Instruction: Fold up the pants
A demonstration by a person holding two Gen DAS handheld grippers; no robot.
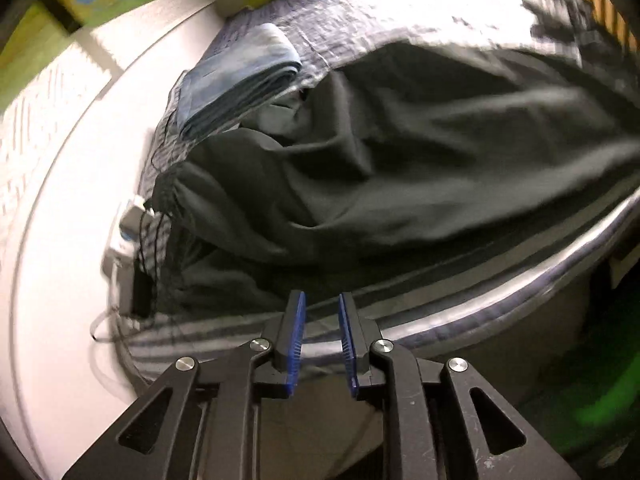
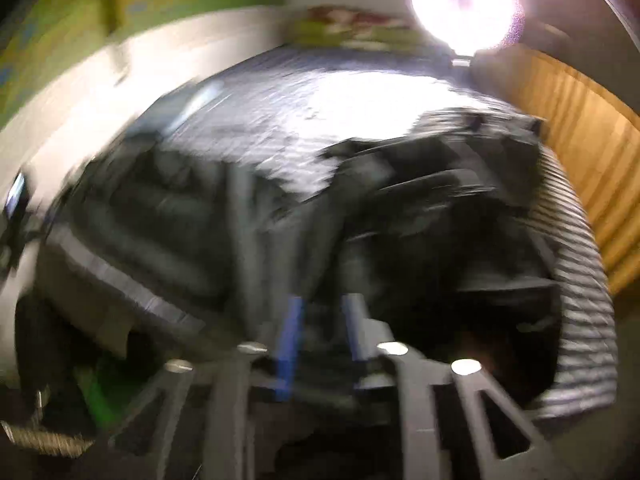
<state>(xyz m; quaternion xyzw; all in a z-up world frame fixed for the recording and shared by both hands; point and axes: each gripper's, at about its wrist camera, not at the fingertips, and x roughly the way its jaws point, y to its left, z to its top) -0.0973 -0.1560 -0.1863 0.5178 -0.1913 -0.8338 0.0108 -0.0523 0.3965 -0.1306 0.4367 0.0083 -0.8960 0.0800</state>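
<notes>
Pants (image 1: pixel 420 152) lie crumpled on the bed (image 1: pixel 460 312), just ahead of our left tongs (image 1: pixel 322 304), whose blue pads stand apart on nothing. Their length runs rightward toward the right tongs (image 2: pixel 322 308), also parted and empty. Farther back rests a folded blue cloth (image 1: pixel 240 76).
</notes>
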